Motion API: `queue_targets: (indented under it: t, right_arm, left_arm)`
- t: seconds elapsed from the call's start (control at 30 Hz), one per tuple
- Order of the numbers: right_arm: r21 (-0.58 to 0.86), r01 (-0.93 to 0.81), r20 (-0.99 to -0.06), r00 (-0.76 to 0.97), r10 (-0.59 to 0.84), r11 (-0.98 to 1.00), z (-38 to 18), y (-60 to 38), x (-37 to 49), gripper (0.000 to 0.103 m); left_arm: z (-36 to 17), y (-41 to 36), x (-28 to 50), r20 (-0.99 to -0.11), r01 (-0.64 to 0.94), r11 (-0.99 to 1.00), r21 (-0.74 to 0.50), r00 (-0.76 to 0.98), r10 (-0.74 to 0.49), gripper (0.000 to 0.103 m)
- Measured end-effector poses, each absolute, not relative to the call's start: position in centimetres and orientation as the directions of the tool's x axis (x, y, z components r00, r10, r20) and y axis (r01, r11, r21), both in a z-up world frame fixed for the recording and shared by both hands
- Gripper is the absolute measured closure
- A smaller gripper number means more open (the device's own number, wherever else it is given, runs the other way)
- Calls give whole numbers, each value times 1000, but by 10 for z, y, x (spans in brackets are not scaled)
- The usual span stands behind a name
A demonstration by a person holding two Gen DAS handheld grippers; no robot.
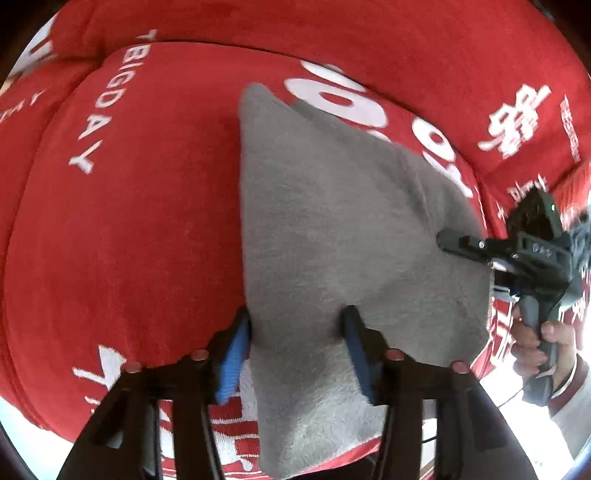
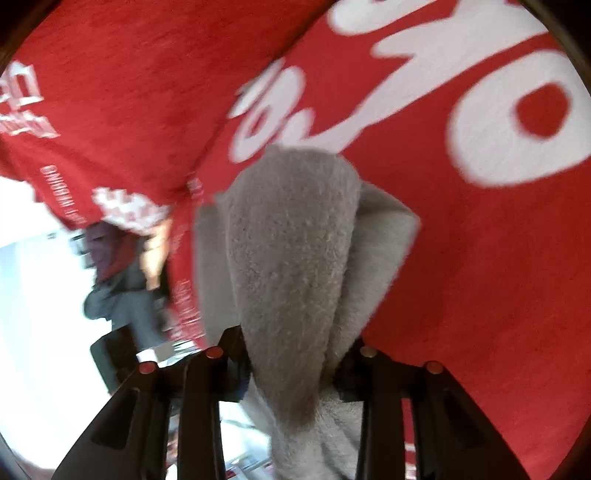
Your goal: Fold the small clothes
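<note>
A grey fleece cloth (image 1: 332, 221) lies folded on a red blanket with white lettering (image 1: 129, 221). My left gripper (image 1: 297, 332) points down over the cloth's near part. Its blue pads (image 1: 232, 354) stand apart, the cloth runs flat between them, and the left pad's face is bare beside the cloth's edge. My right gripper (image 1: 448, 242) reaches in at the cloth's right edge, held by a hand (image 1: 543, 343). In the right wrist view a thick bunched fold of the grey cloth (image 2: 291, 240) fills the gap of the right gripper (image 2: 295, 358) and hides its pads.
The red blanket (image 2: 461, 258) covers a cushioned seat with a raised back (image 1: 332, 29). Its edge drops off to a bright floor (image 2: 37, 277) on the left of the right wrist view. A dark blurred shape (image 2: 118, 280) stands past that edge.
</note>
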State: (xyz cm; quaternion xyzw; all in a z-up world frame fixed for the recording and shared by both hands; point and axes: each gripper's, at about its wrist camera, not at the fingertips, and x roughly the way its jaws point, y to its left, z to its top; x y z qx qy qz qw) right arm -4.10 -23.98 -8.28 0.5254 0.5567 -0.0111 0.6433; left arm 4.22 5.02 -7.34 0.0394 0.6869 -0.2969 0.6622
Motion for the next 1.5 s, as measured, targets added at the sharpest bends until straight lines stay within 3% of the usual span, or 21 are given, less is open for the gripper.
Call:
queue_targets:
  t: [0.07, 0.13, 0.2, 0.23, 0.4, 0.43, 0.47, 0.5, 0.53, 0.6, 0.63, 0.8, 1.07, 1.33, 1.37, 1.4, 1.43, 1.5]
  right_arm:
    - [537, 630, -833, 292, 470, 561, -75, -247, -41, 41]
    - [490, 615, -866, 264, 424, 618, -62, -248, -42, 39]
    - [415, 598, -908, 226, 352, 686, -46, -246, -50, 39]
    - [388, 592, -921, 214, 326, 707, -38, -242, -52, 39]
    - [441, 572, -897, 258, 358, 691, -8, -215, -71, 39]
    - [451, 574, -892, 260, 371, 683, -8, -211, -78, 39]
    - [463, 580, -885, 261, 386, 670, -10, -205, -85, 41]
    - [466, 588, -882, 256, 394, 661, -12, -197, -90, 55]
    - [464, 597, -882, 247, 401, 654, -14, -190, -93, 71]
    - [433, 611, -898, 224, 379, 663, -21, -182, -97, 84]
    - [420, 615, -904, 218, 368, 668, -25, -181, -99, 85]
    - [378, 636, -922, 192, 337, 672, -44, -189, -109, 87]
    - [229, 629, -969, 78, 233, 743, -31, -181, -118, 87]
    - [244, 653, -965, 92, 244, 717, 0, -175, -125, 84]
    - [242, 647, -966, 93, 240, 723, 3, -172, -121, 82]
    - [235, 639, -968, 89, 233, 733, 7, -168, -116, 72]
    - [228, 632, -971, 86, 225, 741, 9, -164, -110, 52]
    - [202, 616, -978, 84, 191, 762, 17, -155, -101, 27]
  left_arm:
    - [-68, 52, 40, -946, 454, 833, -316, -89, -311, 38]
    - [-61, 50, 36, -955, 468, 836, -286, -68, -288, 38]
    - [-57, 48, 33, -966, 478, 843, -247, -51, -254, 32]
    - [-55, 51, 31, -972, 483, 848, -219, -38, -230, 17]
    - [-40, 64, 20, -990, 516, 855, -53, 87, -114, 14]
    - [-39, 64, 18, -990, 512, 858, -30, 102, -95, 8]
    - [-37, 65, 16, -990, 508, 861, -17, 111, -86, 1]
    - [-34, 65, 15, -989, 499, 867, 3, 132, -73, 0]
    - [-32, 64, 15, -987, 497, 868, 7, 143, -74, 0]
    - [-27, 63, 15, -984, 488, 873, -1, 156, -89, 0]
    - [-26, 64, 15, -984, 485, 874, -18, 149, -103, 0]
    - [-26, 65, 14, -988, 477, 878, -32, 119, -101, 0]
    - [-17, 64, 4, -991, 492, 869, -45, 85, -99, 0]
    - [-10, 59, -9, -998, 524, 851, -30, 38, -58, 0]
    - [-8, 58, -10, -998, 524, 851, -31, 34, -57, 0]
    - [-7, 57, -12, -998, 523, 852, -30, 30, -54, 0]
    - [-6, 57, -13, -999, 525, 851, -28, 24, -48, 0]
    - [-5, 54, -16, -999, 533, 846, -33, 10, -45, 0]
